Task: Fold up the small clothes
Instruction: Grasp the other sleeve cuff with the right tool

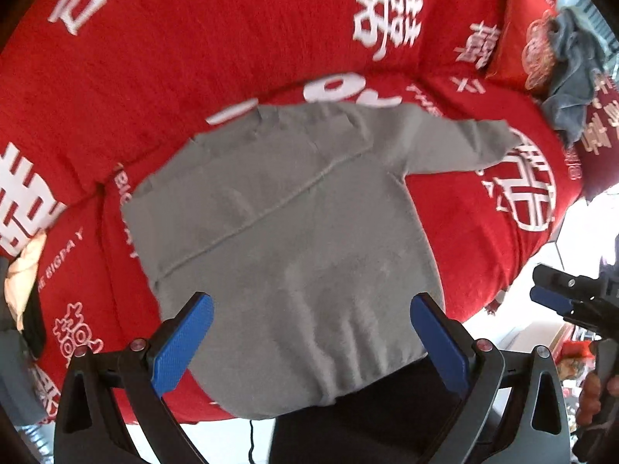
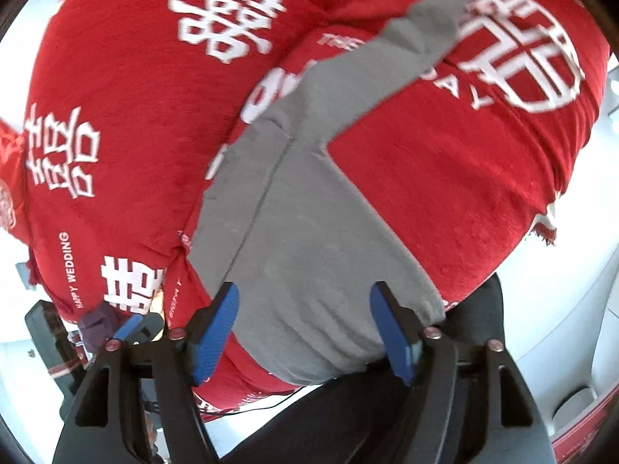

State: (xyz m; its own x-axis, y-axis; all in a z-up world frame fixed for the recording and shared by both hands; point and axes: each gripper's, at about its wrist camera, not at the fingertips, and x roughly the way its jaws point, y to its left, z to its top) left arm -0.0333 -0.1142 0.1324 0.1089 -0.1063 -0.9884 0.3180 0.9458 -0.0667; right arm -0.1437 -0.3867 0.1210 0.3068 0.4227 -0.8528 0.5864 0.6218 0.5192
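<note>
Red bedding (image 1: 216,50) with white characters carries a grey sweater (image 1: 294,232) lying flat, one sleeve folded across its body, the other extended rightward. Left tongs (image 1: 311,342), spread and empty, hover over its hem; right tongs (image 2: 305,324) likewise released.

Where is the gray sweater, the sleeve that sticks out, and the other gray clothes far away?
gray sweater (image 1: 294,239), left wrist view, middle of its body.
outstretched sleeve (image 2: 418,27), right wrist view, near the cuff end.
crumpled gray clothes (image 1: 576,73), left wrist view, middle of the heap on the red pillow.
</note>
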